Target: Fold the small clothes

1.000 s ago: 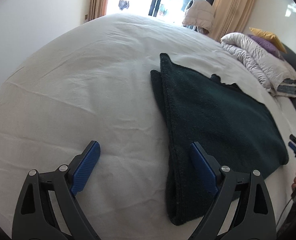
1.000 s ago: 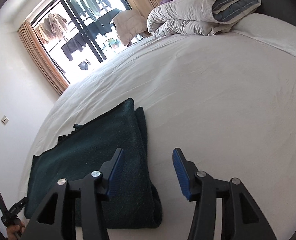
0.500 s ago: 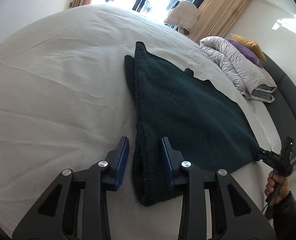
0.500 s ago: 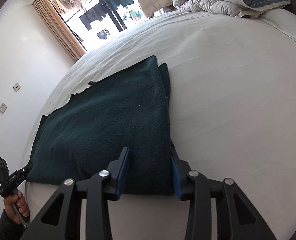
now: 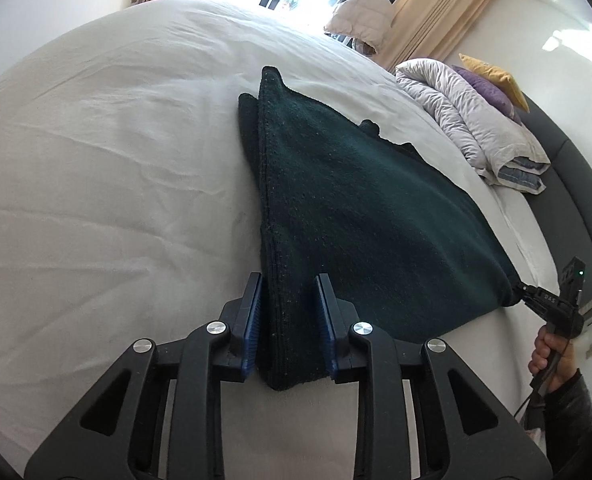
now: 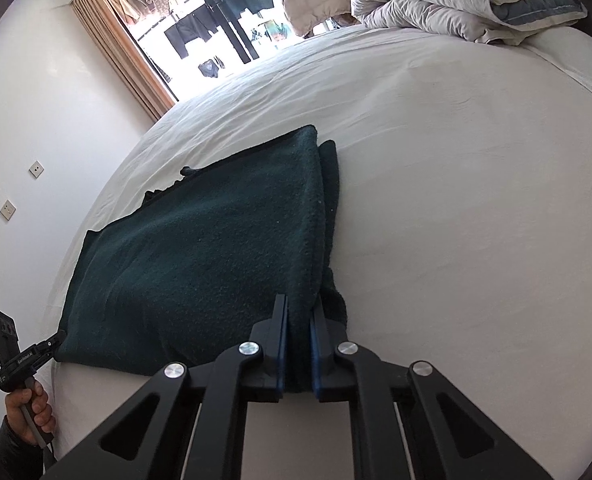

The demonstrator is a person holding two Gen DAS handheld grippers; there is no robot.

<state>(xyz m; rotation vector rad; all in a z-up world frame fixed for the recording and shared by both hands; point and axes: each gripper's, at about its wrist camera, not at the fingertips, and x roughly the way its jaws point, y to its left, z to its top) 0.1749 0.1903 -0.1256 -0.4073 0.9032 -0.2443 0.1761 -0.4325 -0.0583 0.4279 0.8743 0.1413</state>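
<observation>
On the white bed (image 5: 95,184) lies a dark green garment (image 5: 360,216), folded flat, with a second layer showing along its far edge and its near edge toward the cameras. The left gripper (image 5: 289,320) has just closed on the near left corner; its blue pads (image 5: 253,320) press the thick folded edge from both sides. The right gripper (image 6: 296,338) has likewise just been closing and now pinches the near right corner, its jaws almost together with a thin fold of cloth between them. In the left wrist view the right gripper (image 5: 526,294) shows at the garment's far corner, held by a hand (image 5: 550,354) in a dark sleeve; in the right wrist view the left gripper (image 6: 49,346) and its hand (image 6: 29,408) show the same way. A rolled duvet (image 6: 428,4) sits at the head of the bed, well apart from the garment, with purple and yellow cushions (image 5: 492,80) behind it. Curtains (image 6: 115,44) frame a bright window (image 6: 215,12).
</observation>
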